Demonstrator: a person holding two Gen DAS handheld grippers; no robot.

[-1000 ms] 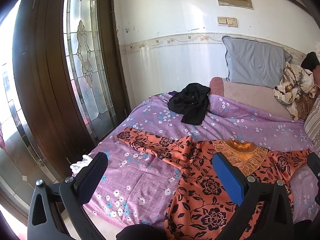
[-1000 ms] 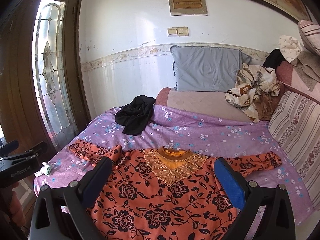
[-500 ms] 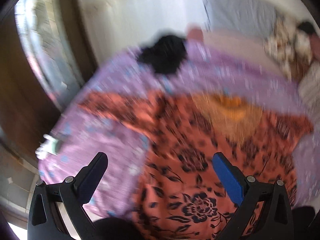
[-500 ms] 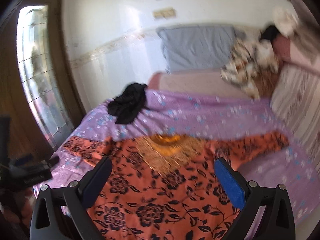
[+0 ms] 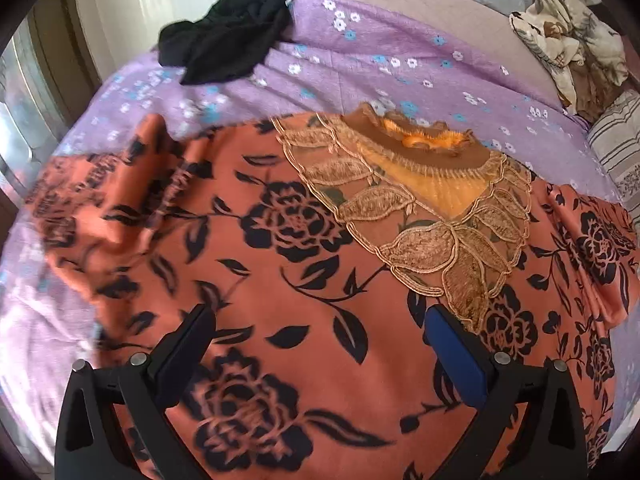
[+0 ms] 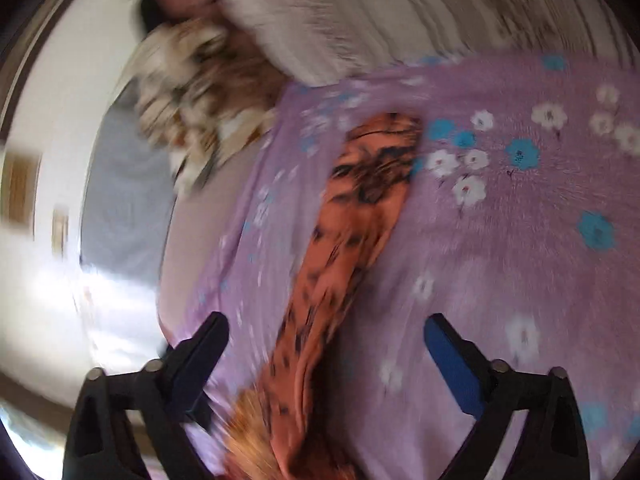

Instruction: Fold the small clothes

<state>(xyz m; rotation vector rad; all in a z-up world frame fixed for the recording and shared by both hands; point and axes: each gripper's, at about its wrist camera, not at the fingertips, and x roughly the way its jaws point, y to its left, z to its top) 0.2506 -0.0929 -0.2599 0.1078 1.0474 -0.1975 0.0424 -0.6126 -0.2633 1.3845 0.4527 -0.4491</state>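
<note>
An orange top with black roses (image 5: 304, 248) lies spread front-up on the purple flowered bedspread (image 5: 360, 60), its gold lace collar (image 5: 432, 208) toward the pillows. My left gripper (image 5: 316, 332) hovers open over the top's chest, with nothing between its fingers. In the blurred, rolled right wrist view one orange sleeve (image 6: 352, 248) stretches away across the bedspread (image 6: 520, 220). My right gripper (image 6: 326, 336) straddles that sleeve near the shoulder. Its jaws are closing, and the pads stand clear of the cloth.
A crumpled black garment (image 5: 228, 32) sits at the far left of the bed. A patterned cloth bundle (image 5: 572, 48) and a striped cushion (image 5: 616, 148) lie at the right. A grey pillow (image 6: 124, 192) leans on the white wall.
Both grippers dropped toward the bed. The left now looks steeply down at the top's chest. The right swung over to the right sleeve and rolled about a quarter turn, its jaws slightly narrower.
</note>
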